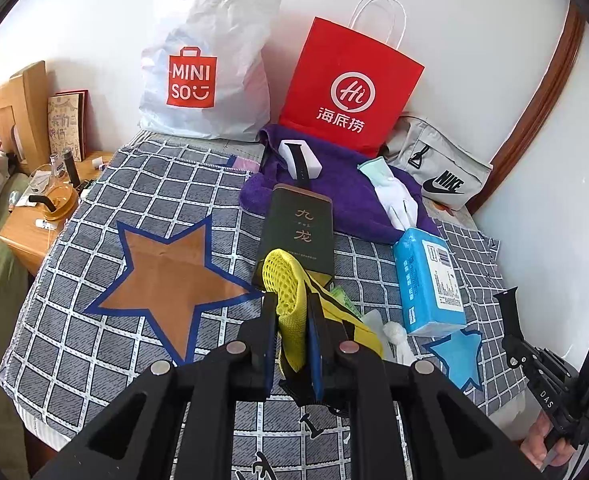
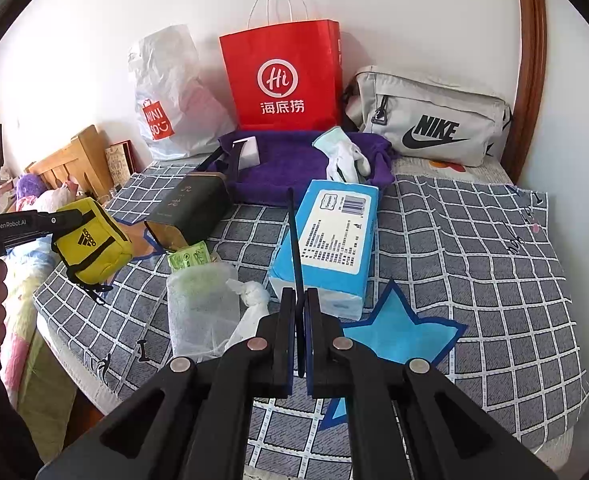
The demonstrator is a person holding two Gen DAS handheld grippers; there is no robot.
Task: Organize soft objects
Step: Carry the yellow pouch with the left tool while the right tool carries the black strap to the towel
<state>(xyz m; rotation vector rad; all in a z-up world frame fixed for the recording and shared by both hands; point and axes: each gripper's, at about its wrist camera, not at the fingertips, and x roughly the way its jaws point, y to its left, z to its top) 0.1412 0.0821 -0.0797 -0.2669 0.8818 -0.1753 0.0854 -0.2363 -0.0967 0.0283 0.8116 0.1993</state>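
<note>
My left gripper (image 1: 291,300) is shut on a yellow mesh pouch (image 1: 290,296) and holds it above the checked bed cover (image 1: 94,340); from the right wrist view the pouch (image 2: 92,242) hangs off the left gripper (image 2: 60,222) over the bed's left edge. My right gripper (image 2: 300,300) is shut on a thin black strap (image 2: 296,256) that sticks up; it also shows in the left wrist view (image 1: 508,308). A blue tissue pack (image 2: 328,236), a purple towel (image 2: 294,168), white gloves (image 2: 344,156) and a foam-wrapped bundle (image 2: 202,308) lie on the bed.
A red paper bag (image 2: 286,76), a white Miniso bag (image 2: 166,96) and a grey Nike bag (image 2: 426,120) stand along the wall. A dark box (image 2: 190,210) and a white box with a black band (image 1: 300,160) lie near the towel. A cluttered nightstand (image 1: 42,208) is left.
</note>
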